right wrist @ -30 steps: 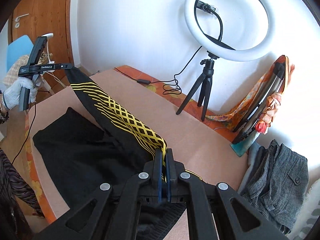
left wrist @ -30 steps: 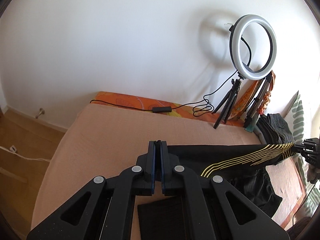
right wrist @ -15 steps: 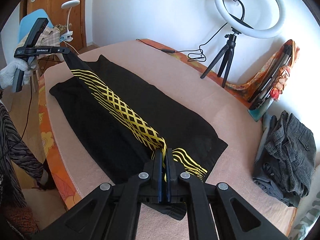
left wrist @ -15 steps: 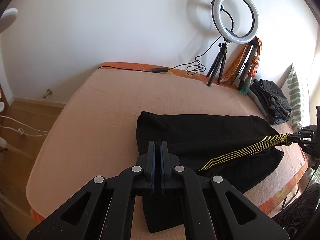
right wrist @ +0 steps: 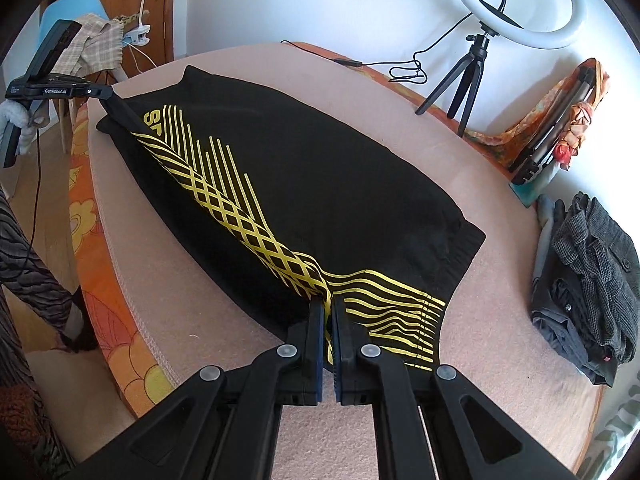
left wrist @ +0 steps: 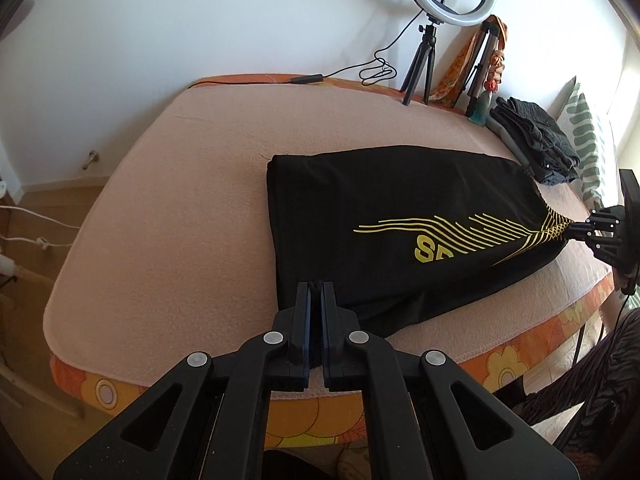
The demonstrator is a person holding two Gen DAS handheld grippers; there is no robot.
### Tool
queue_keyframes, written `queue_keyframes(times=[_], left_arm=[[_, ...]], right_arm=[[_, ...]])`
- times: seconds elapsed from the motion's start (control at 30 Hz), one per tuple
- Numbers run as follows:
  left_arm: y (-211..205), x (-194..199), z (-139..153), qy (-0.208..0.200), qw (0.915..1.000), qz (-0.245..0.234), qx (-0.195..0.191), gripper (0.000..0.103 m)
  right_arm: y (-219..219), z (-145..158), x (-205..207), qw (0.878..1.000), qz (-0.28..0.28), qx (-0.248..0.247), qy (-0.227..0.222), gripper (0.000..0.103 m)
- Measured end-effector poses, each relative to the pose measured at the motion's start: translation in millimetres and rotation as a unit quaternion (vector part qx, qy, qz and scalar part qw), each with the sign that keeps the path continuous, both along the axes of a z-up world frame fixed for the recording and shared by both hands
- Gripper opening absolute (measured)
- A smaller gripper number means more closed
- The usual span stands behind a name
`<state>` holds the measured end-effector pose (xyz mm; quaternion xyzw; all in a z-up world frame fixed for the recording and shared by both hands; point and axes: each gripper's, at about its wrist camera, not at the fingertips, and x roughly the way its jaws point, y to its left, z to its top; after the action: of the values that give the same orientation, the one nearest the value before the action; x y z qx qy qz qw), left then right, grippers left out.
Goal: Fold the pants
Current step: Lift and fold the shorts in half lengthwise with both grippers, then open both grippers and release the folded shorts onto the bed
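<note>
While both tools are descending toward the bed (left wrist: 192, 184), the pants (left wrist: 380, 208) are settling flat on it. Left tool (left wrist: 316, 292) and right tool (right wrist: 328, 312) are each clenched on the fabric's near edge, laying one leg over the other.

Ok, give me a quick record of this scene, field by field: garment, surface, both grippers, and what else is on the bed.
garment: black pants with yellow stripes, lying on the bed, one strip held taut between the grippers
surface: bed with peach cover
left gripper: shut on pants
right gripper: shut on pants
other items: ring light on tripod, grey clothes
</note>
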<state>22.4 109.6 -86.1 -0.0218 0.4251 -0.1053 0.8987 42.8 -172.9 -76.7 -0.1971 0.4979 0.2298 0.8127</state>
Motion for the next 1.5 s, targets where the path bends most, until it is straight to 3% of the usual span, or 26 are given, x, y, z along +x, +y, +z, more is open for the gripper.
queue_keyframes(times=[0.1,0.2,0.23,0.3,0.37,0.47,0.6,0.67,0.77,0.87,0.97,1.0,1.03,1.13,1.27,1.37,1.4,1.43,1.5], left_arm=[[1,-3,-1,0.007,1.0000,-0.002,0.004,0.003],[9,-5,-2,0.015,0.9998,0.011,0.005,0.005],[12,-8,-1,0.014,0.9998,0.014,0.003,0.005],[16,-10,4,0.007,0.9997,0.023,0.004,0.005],[20,-12,8,-0.003,0.9994,0.035,0.007,0.006],[21,-13,19,-0.024,0.9988,0.043,-0.004,0.006],[11,-11,36,-0.053,0.9980,0.035,-0.009,0.010],[5,-8,41,-0.061,0.9978,0.025,-0.012,0.010],[-1,-4,44,-0.066,0.9972,0.020,-0.027,0.010],[-2,-1,40,-0.059,0.9967,0.026,-0.050,0.017],[2,1,35,-0.044,0.9967,0.030,-0.062,0.022],[3,1,33,-0.042,0.9966,0.034,-0.062,0.025],[5,1,32,-0.040,0.9965,0.038,-0.062,0.026],[15,2,28,-0.030,0.9957,0.052,-0.070,0.026],[22,3,25,-0.020,0.9951,0.065,-0.072,0.026],[22,5,21,-0.012,0.9957,0.064,-0.065,0.026],[22,7,21,-0.010,0.9958,0.064,-0.064,0.026],[22,9,21,-0.007,0.9958,0.064,-0.065,0.026],[23,16,21,-0.004,0.9953,0.068,-0.068,0.026]], right_arm=[[1,-4,-3,1.000,0.011,0.014,0.026,0.002],[-3,-3,-9,0.999,0.008,0.026,0.046,0.016],[-8,0,-11,0.998,0.001,0.040,0.048,0.028],[-22,8,-14,0.996,-0.026,0.069,0.045,0.037],[-44,17,-15,0.990,-0.072,0.115,0.045,0.038],[-84,17,-12,0.968,-0.178,0.172,0.053,0.039],[-129,-5,-4,0.917,-0.293,0.250,0.108,0.042],[-137,-20,-1,0.899,-0.318,0.271,0.133,0.042],[-142,-40,4,0.876,-0.336,0.301,0.171,0.051],[-139,-47,8,0.865,-0.332,0.324,0.190,0.055],[-131,-48,10,0.867,-0.319,0.328,0.195,0.055],[-127,-48,11,0.871,-0.315,0.323,0.195,0.048],[-123,-49,11,0.874,-0.308,0.321,0.197,0.033],[-115,-43,12,0.886,-0.294,0.310,0.181,0.018],[-112,-15,10,0.913,-0.293,0.263,0.110,0.009],[-110,-8,10,0.920,-0.282,0.249,0.105,0.011],[-108,-8,11,0.922,-0.281,0.241,0.109,0.018],[-105,-8,11,0.925,-0.277,0.233,0.113,0.035],[-104,-3,9,0.930,-0.282,0.213,0.098,0.044]])
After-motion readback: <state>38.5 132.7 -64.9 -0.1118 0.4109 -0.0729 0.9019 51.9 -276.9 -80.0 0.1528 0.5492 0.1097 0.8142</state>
